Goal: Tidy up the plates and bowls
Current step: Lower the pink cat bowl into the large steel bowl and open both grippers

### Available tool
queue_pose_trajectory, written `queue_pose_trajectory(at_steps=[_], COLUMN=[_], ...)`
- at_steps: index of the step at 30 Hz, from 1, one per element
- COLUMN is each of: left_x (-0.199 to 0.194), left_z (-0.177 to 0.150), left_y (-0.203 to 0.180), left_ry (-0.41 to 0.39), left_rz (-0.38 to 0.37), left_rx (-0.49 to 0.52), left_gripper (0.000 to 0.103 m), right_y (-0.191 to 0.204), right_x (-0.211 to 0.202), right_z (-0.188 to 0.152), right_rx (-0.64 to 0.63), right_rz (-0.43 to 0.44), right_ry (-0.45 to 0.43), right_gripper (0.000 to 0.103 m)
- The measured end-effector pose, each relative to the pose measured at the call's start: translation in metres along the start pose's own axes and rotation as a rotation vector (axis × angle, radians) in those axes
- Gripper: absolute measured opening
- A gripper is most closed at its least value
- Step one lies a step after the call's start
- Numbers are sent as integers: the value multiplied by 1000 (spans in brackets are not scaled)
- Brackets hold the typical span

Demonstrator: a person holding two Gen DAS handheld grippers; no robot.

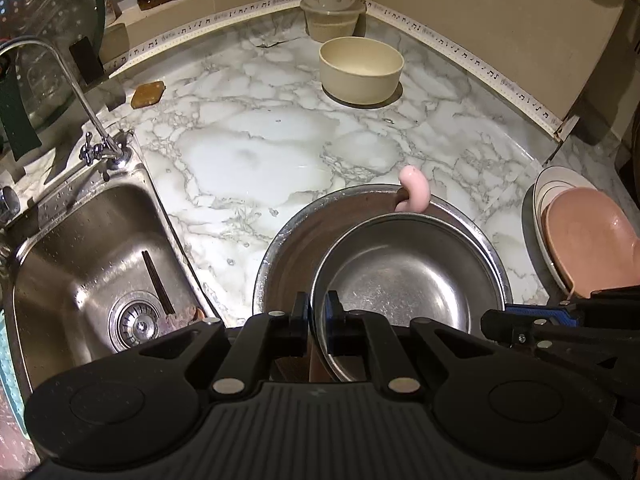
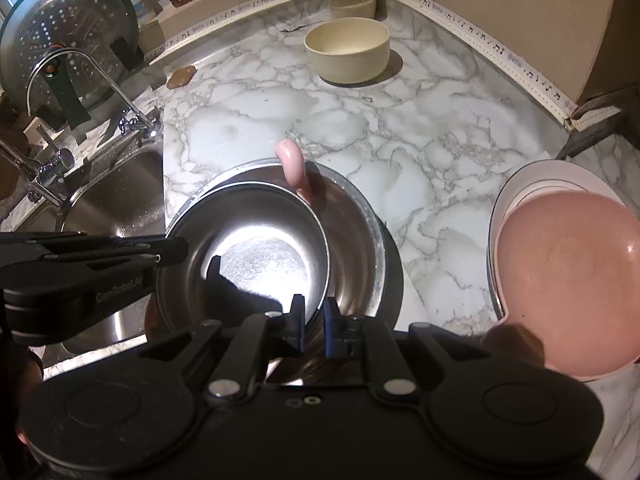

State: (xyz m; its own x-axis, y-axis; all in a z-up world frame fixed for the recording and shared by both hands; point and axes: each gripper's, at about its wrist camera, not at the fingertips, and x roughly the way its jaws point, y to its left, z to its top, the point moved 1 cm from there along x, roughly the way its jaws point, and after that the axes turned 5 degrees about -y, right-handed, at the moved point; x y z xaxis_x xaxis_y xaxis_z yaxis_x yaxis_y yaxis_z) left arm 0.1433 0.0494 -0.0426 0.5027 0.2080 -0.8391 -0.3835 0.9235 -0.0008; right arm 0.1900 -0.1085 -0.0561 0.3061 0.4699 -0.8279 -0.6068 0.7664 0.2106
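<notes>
Centrally, on the marble counter (image 1: 248, 152), a large steel bowl (image 1: 280, 240) receives the smaller steel bowl (image 1: 404, 276) for nesting; left gripper (image 1: 318, 312) and right gripper (image 2: 313, 320) each clamp opposite parts of its rim, apparently sharing the load.

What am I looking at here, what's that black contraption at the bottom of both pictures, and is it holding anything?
There is no robot. A person carries a hand-held gripper in each hand, each with a fisheye camera looking along its two fingers. One picture is from the left hand-held gripper, the other from the right hand-held gripper.

Both are pinched shut on the rim of the smaller steel bowl, left on its left side and right on its right, holding it inside the larger steel bowl, which rests on the marble counter. A pink spoon handle pokes out between them.

Also there: a cream bowl, a pink bowl on a white plate, and a sink.
</notes>
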Motion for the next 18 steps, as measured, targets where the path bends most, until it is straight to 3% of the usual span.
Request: queue_pose_trajectory(at_steps=[18], left_x=[16], left_z=[-1], left_y=[5], left_ry=[48], left_rz=[-23], left_rx=[49], left_gripper=[7], right_y=[-2], right_x=[-2], right_z=[5], right_rx=[25], right_rz=[62], right_ry=[1], right_gripper=[23])
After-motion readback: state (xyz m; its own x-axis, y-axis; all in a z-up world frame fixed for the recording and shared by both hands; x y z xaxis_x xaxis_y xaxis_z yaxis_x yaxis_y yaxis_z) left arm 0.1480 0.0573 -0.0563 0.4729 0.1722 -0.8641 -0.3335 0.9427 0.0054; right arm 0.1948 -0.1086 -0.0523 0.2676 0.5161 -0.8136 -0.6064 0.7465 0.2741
